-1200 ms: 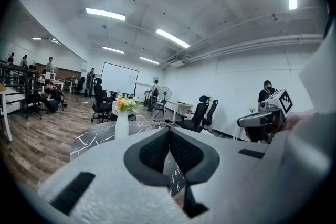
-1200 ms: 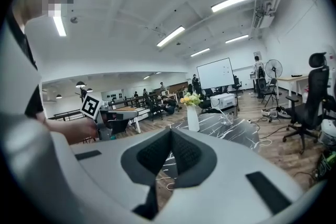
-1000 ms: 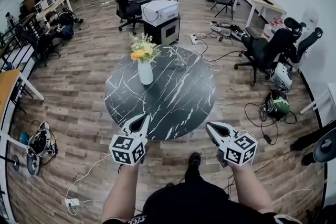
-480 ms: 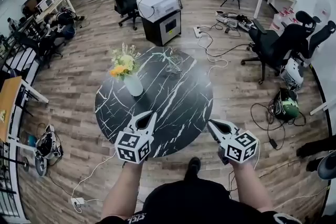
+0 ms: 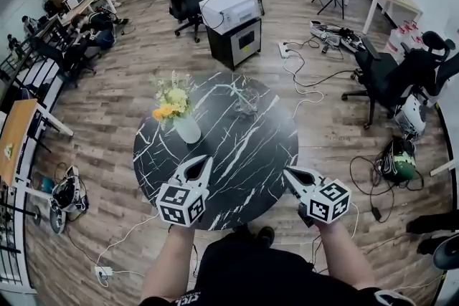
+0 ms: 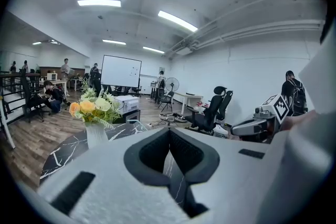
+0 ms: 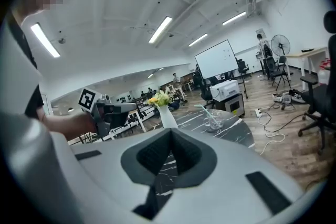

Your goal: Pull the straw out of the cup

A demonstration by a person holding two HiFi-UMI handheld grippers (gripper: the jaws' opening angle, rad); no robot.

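A clear cup (image 5: 246, 103) with a pale straw (image 5: 237, 90) stands on the far side of the round black marble table (image 5: 267, 150). In the right gripper view the cup (image 7: 215, 119) and its straw (image 7: 206, 109) show well beyond the jaws. My left gripper (image 5: 203, 163) and right gripper (image 5: 288, 174) hover over the table's near edge, both shut and empty. They are far short of the cup. The left gripper view looks over its shut gripper (image 6: 169, 131) at the tabletop; the right gripper (image 7: 170, 131) is the same.
A white vase of yellow and white flowers (image 5: 186, 127) stands on the table's left part, between my left gripper and the cup. Beyond the table are a printer on a black cabinet (image 5: 233, 25), office chairs (image 5: 391, 79) and cables on the wooden floor (image 5: 315, 82).
The table has come closer and both grippers have moved forward over its near edge. Jaws stayed shut throughout. The cup and vase have not moved on the table.
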